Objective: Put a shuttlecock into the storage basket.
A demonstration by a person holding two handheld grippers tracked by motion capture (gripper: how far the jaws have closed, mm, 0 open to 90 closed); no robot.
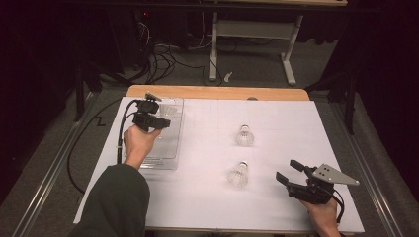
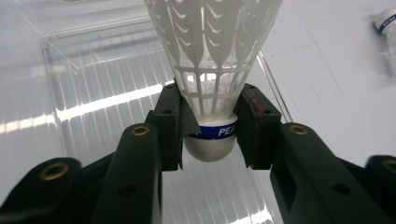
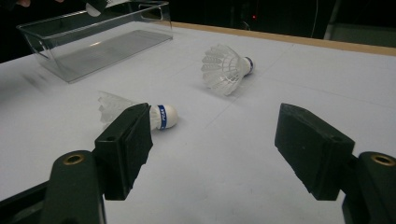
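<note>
– Left gripper (image 2: 210, 135)?
– Clenched on a shuttlecock (image 2: 210, 70) above the clear tray (image 2: 93, 93), frame centre.
– And the right gripper (image 3: 212, 144)?
– Jaws spread; two shuttlecocks lie beyond, mid-frame

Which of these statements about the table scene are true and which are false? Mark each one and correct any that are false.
1. The left gripper is shut on a shuttlecock. True.
2. That held shuttlecock is gripped by its feather skirt. False: the fingers clamp it at the cork end, by the blue band.
3. Two shuttlecocks lie on the white table. True: a farther shuttlecock and a nearer shuttlecock.
4. The right gripper is shut on a shuttlecock. False: it is open and holds nothing.
5. The clear plastic bin sits at the table's right side. False: it sits at the left, under the left gripper.
</note>
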